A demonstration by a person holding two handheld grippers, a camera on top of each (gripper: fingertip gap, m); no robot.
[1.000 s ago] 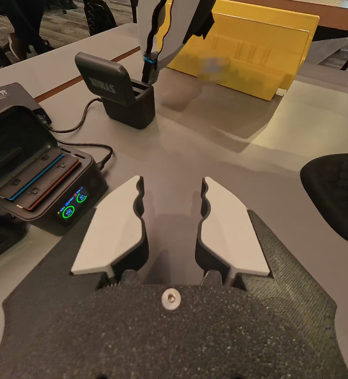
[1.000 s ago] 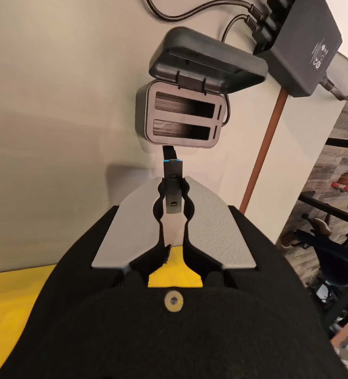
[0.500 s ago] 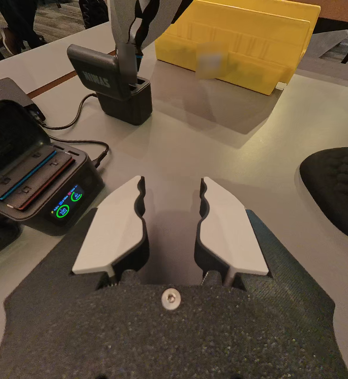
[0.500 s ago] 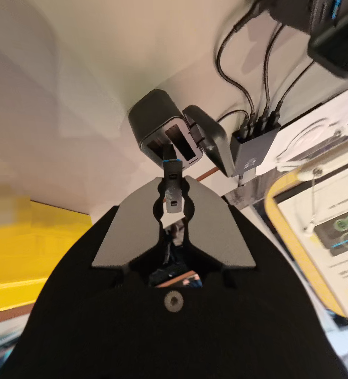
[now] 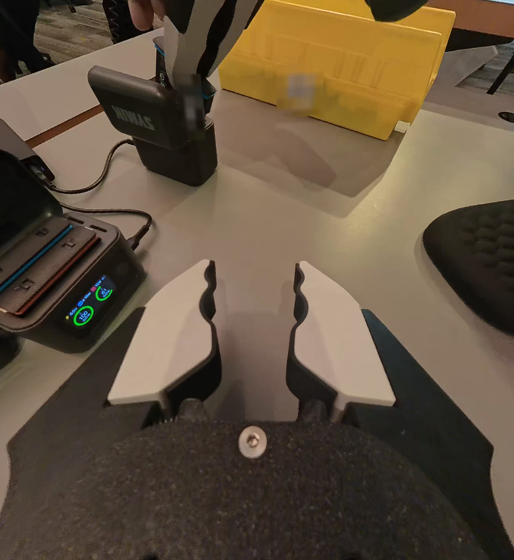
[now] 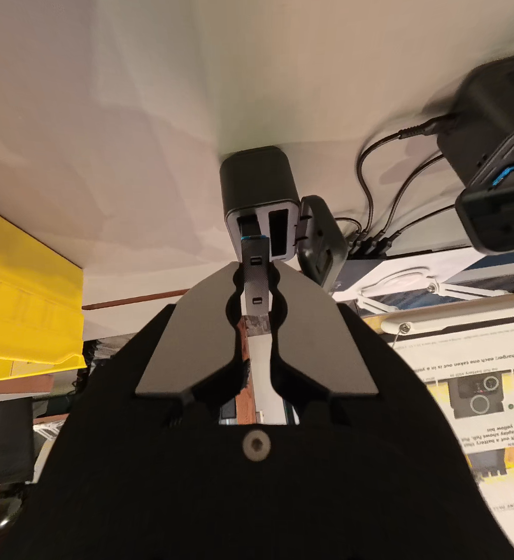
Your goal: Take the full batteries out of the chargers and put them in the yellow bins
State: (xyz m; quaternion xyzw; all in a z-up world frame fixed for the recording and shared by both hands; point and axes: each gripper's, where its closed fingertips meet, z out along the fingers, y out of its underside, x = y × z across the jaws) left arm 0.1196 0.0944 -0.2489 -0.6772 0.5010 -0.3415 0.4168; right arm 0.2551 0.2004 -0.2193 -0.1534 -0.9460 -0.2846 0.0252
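At the small charger (image 6: 258, 194), right gripper (image 6: 255, 280) clamping battery (image 6: 256, 285), now partly in a slot, left gripper (image 5: 254, 285) unchanged, agape, empty.

Small charger (image 5: 178, 151) behind big charger (image 5: 49, 281) on table (image 5: 280, 212); bins (image 5: 334, 69) to the right, behind; cushion (image 5: 489, 260) far right.

Right gripper (image 6: 255, 274) moved battery (image 6: 255, 272) down to small charger (image 6: 260, 197) slot.
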